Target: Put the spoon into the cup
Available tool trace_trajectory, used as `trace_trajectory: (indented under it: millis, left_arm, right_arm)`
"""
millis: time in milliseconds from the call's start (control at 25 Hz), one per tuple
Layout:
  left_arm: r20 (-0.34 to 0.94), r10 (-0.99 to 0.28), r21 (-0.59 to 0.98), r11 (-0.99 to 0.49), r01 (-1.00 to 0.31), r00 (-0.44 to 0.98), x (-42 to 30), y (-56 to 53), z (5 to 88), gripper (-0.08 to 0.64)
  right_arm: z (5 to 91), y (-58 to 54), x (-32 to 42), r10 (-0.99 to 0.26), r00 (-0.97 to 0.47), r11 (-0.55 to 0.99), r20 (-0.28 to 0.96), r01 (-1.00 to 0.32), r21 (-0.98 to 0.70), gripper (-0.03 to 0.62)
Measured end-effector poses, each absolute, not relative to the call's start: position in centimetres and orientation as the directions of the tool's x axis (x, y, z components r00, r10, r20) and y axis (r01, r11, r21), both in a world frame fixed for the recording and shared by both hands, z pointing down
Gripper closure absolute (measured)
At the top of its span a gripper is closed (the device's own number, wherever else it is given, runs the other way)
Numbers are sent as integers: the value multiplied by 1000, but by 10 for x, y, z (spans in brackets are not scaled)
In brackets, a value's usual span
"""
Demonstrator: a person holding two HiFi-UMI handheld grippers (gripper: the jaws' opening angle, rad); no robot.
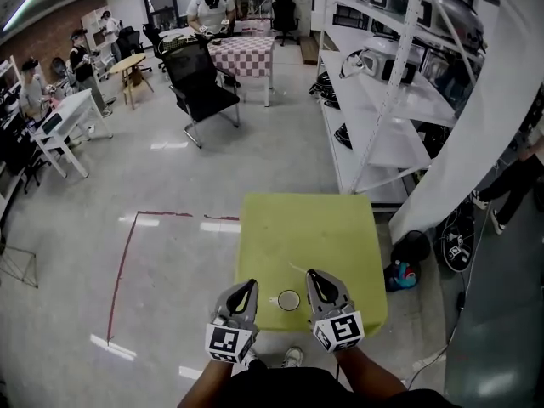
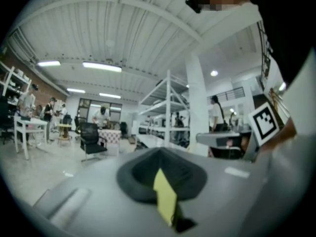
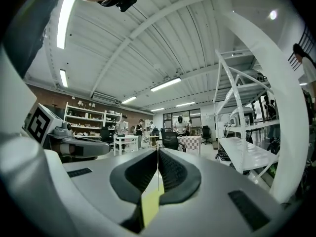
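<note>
A small white cup [image 1: 289, 300] stands near the front edge of the yellow-green table [image 1: 323, 228]. Just beyond the cup a thin pale spoon [image 1: 297, 268] lies on the table. My left gripper [image 1: 247, 286] hovers to the left of the cup, its jaws together and empty. On the cup's other side, my right gripper [image 1: 315, 275] is shut on nothing. Both point level across the room. The left gripper view shows its jaws [image 2: 160, 151] closed, with only the room beyond. In the right gripper view the jaws [image 3: 158, 149] meet in a line. Neither gripper view shows cup or spoon.
White shelving [image 1: 382, 100] with appliances runs along the right of the table. A black chair [image 1: 200, 87] and a checkered table [image 1: 242, 53] stand farther off, with people at desks. A red tape line [image 1: 123, 262] marks the floor at left. A colourful toy [image 1: 404, 273] lies by the table's right side.
</note>
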State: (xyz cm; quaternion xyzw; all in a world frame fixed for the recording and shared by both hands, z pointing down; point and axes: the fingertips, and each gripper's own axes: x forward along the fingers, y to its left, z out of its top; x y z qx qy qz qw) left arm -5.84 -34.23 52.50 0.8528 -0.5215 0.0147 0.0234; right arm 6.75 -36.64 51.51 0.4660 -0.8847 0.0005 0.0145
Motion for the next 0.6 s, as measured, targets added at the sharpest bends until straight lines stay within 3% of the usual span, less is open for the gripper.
trace_trajectory:
  millis: [600]
  left_arm:
    - [190,-871,26,-457,-889,453,-68,-350,593,554]
  right_arm:
    - [623,-341,73,-779,-549,563,303,-825,-48,581]
